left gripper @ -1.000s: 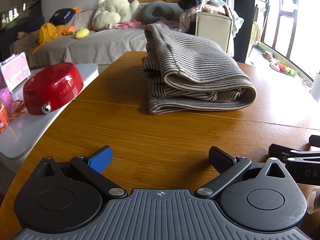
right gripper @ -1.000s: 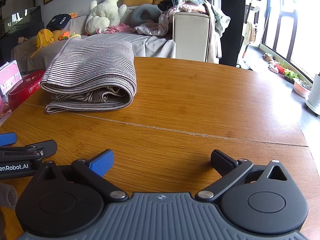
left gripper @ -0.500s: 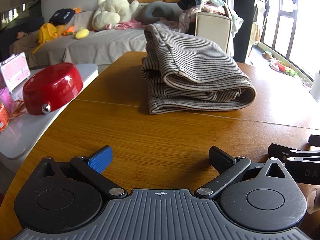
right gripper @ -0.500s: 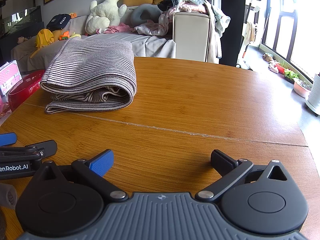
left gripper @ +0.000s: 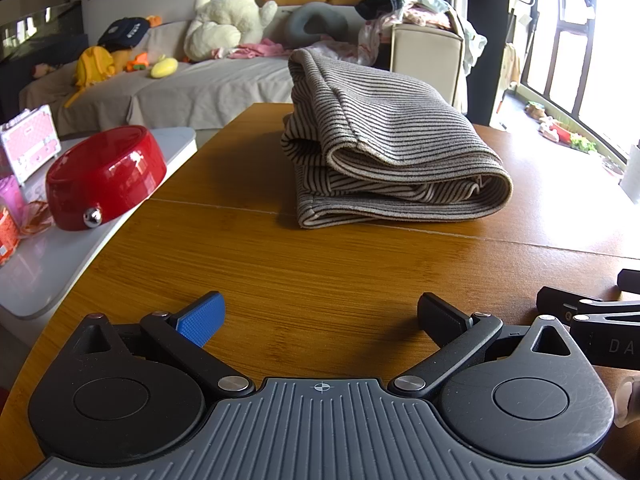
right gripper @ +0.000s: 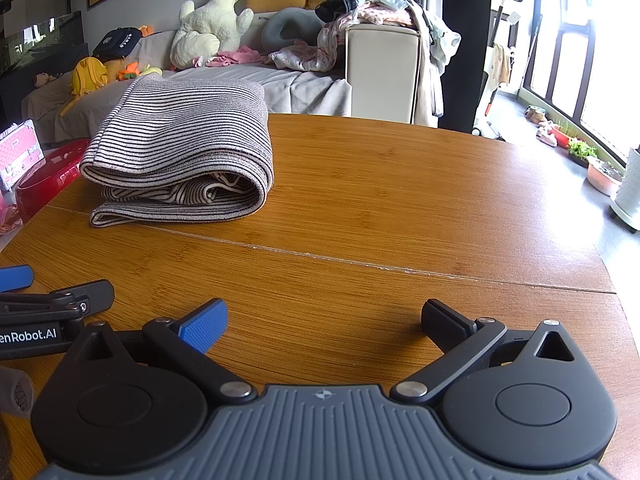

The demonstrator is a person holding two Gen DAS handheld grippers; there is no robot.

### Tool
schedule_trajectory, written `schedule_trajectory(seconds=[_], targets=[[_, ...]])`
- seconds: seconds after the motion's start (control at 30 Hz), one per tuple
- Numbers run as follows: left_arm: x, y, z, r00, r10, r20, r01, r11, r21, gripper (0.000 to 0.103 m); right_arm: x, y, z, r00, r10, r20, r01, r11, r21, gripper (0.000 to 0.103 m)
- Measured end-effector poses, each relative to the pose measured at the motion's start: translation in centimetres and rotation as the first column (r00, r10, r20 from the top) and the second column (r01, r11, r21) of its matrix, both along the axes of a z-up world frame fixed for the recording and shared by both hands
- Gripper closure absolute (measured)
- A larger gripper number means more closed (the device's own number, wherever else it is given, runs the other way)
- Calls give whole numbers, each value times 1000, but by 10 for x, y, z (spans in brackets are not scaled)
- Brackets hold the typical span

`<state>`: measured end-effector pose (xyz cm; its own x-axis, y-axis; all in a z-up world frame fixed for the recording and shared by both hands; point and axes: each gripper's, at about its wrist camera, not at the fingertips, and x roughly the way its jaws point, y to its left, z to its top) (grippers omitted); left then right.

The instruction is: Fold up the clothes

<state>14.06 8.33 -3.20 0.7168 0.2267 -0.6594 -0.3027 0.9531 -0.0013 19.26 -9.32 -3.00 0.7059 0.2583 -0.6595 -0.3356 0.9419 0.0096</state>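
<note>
- In the middle of the left wrist frame, a bit above center, sits the striped garment, folded into a thick bundle on the wooden table. In the right wrist frame it's over in the upper left, with the rounded fold facing right.
- Bottom of the left wrist frame: left gripper is low over bare wood, fingers spread wide, nothing between them. One pad is blue, the other black.
- Same deal for the right gripper at the bottom of its own frame, fingers wide apart and holding nothing.
- Both grippers are well short of the garment, with a seam in the tabletop running across between them and it.
- You can see each gripper poking into the edge of the other's view, so they're side by side.
- Left side of the left wrist frame has a shiny red bowl on a white side table, just beside the wooden one.
- Top of both frames: a sofa with a big cream plush duck and a pile of loose clothes.
</note>
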Motion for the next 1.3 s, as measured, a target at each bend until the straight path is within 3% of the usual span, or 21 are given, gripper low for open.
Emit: schedule_trajectory(seconds=[1.17, 1.3], targets=[[0, -1, 0, 1000, -8, 1, 8, 1000, -1, 0, -1, 1, 0, 1000, -1, 0, 1, 1000, -1, 0], [-4, 4, 2, 999, -28, 24, 29, 999, -35, 0, 0, 2, 0, 1000, -9, 2, 9, 1000, -4, 0]])
